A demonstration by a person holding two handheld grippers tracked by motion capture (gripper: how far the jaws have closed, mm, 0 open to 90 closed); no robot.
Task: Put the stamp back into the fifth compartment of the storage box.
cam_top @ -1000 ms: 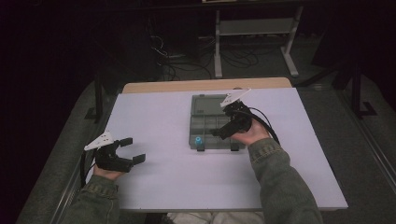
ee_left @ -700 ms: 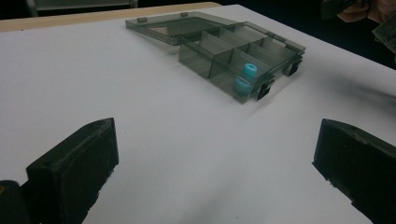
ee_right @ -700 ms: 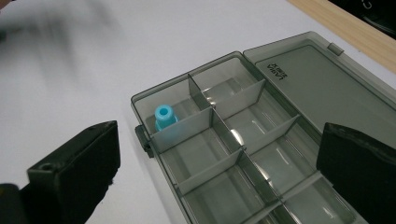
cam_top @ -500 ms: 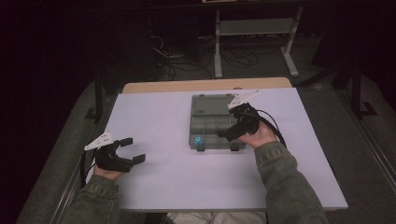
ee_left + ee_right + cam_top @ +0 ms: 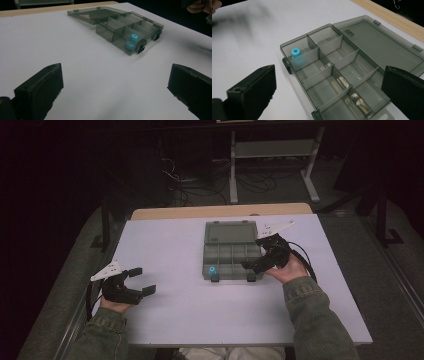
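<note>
High view: right gripper, jaws wide and empty, hovers beside the open smoky-grey plastic compartment box, likely aiming inside. Left gripper rests wide apart, well clear; a small blue cylindrical cap stands in a corner compartment.

White table, metal stand beyond

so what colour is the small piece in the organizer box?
Light blue, clearest in the right gripper view.

The organiser box is cut off at the bottom edge in the right gripper view.
</note>
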